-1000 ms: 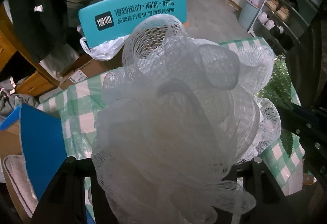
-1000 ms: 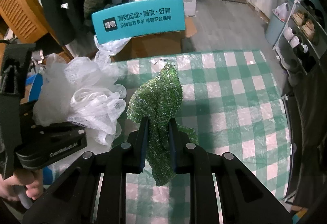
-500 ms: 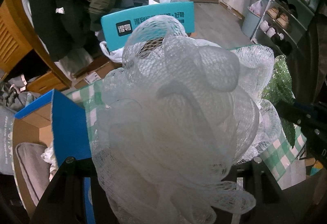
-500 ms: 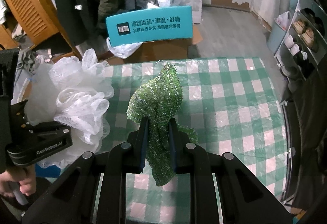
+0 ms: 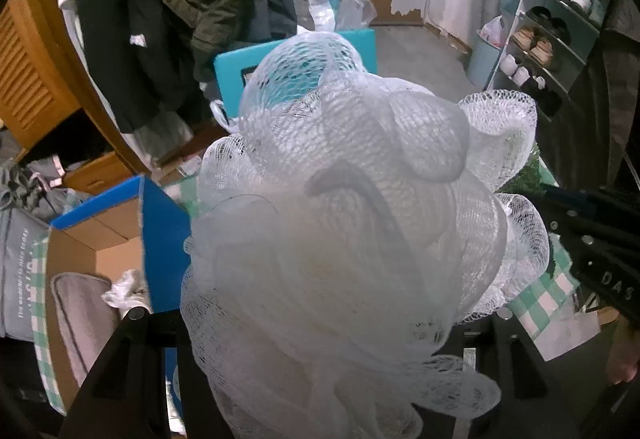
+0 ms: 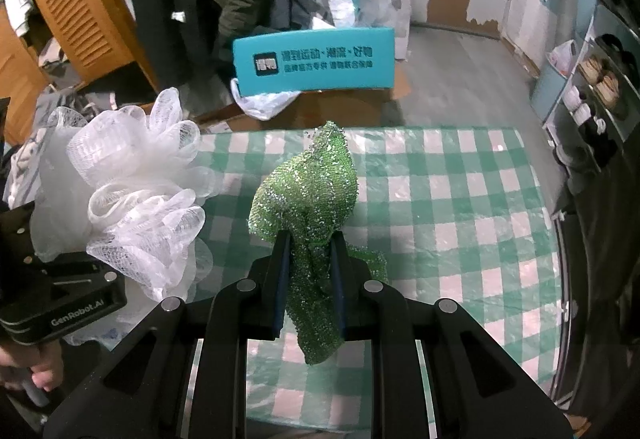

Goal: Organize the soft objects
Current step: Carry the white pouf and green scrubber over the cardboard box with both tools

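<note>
- on the far left, seen from the left wrist, a grey fabric bag carried white lettering; only part was legible, something like "the weather is nice today".
- just right of it an open blue cardboard box held a greyish soft item and some crumpled white material.
- the left gripper was clamped on a white mesh bath pouf, which filled most of its camera view; its fingers were buried in the mesh. the gripper body read "genrobot.ai".
- risk, as a judgement: the pouf hid the fingertips and much of the box opening, so a release aimed at the box could miss, or a loose mesh loop could snag on a finger.
- in the middle, the right gripper was closed narrowly on a sparkly green scrubbing cloth, held over the green checked tablecloth.
- risk: the cloth hung limp from a thin pinch and might slip free.
- beyond the table's far edge a teal box bore chinese print, not clearly readable.
- at right, the other gripper's body showed "das".
</note>
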